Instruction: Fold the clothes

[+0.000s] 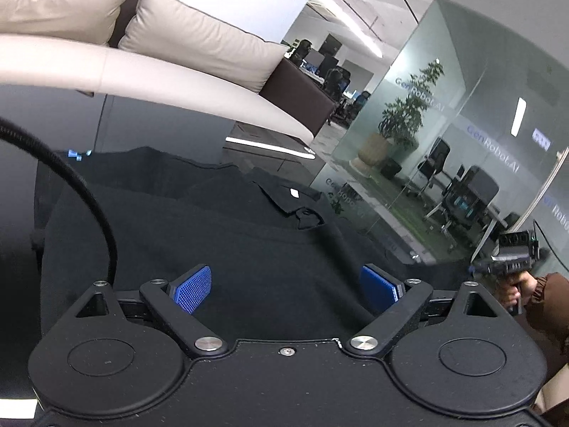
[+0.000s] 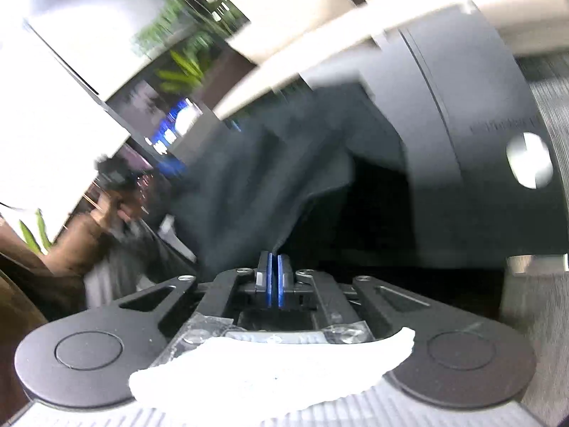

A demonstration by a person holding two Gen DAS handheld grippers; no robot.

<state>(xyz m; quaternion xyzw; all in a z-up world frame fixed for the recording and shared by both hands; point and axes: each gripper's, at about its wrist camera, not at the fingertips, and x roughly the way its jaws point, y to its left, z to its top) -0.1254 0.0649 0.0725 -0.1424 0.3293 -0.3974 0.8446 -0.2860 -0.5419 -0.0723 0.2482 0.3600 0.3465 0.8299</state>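
While your right gripper [image 2: 274, 267] is clamped on a lifted edge of the black shirt [image 1: 220, 235] lying mostly flat on the table [image 1: 149, 121], your left gripper [image 1: 286, 284] gapes empty, so folding seems barely begun.

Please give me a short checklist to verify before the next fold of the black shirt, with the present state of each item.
1. Right gripper pinches the black shirt: ok; pads closed on a fabric edge.
2. Left gripper free to grasp: ok; jaws open, nothing between them.
3. Left gripper over the shirt: ok; it hangs above the shirt body.
4. Collar visible: ok; it lies toward the far side.
5. Shirt lying flat: cannot tell; right view is blurred.
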